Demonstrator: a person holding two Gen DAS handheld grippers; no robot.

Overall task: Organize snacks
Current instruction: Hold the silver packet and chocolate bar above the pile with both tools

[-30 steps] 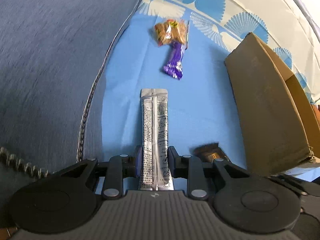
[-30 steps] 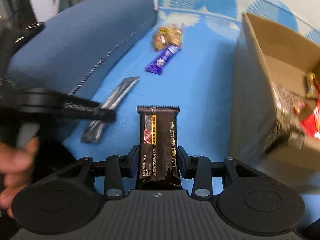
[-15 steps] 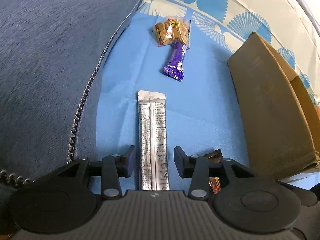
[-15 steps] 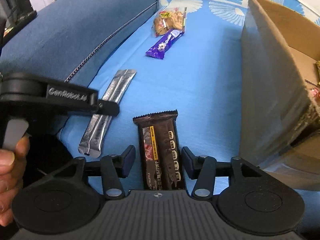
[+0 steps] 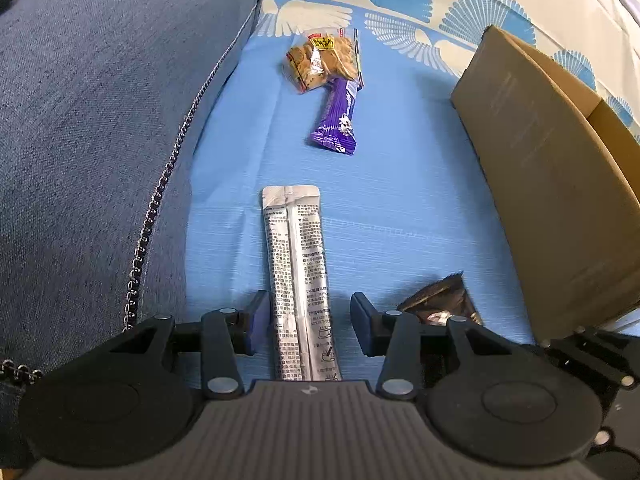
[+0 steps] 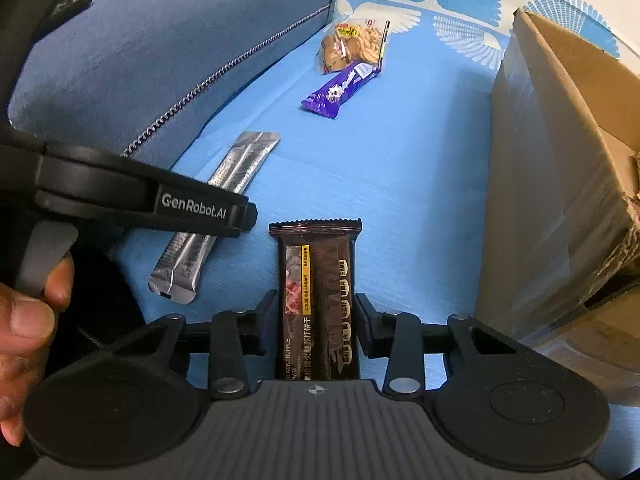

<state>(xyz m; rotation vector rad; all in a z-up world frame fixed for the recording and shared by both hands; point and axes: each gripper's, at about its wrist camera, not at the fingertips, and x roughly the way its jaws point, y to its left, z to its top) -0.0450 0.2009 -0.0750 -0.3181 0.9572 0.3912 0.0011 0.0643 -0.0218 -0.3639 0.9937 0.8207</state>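
We have just let go: left gripper [image 5: 306, 322] gapes around the silver sachet [image 5: 298, 280], right gripper [image 6: 316, 322] around the black truffle bar [image 6: 316, 300]; both snacks now lie placed.

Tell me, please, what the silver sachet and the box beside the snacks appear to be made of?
Silver sachet: likely metallised foil or foil-look plastic film, shiny, with a lengthwise seam and printed text. Box: brown corrugated cardboard by its look, matte; in the right wrist view one face glints like clear tape.
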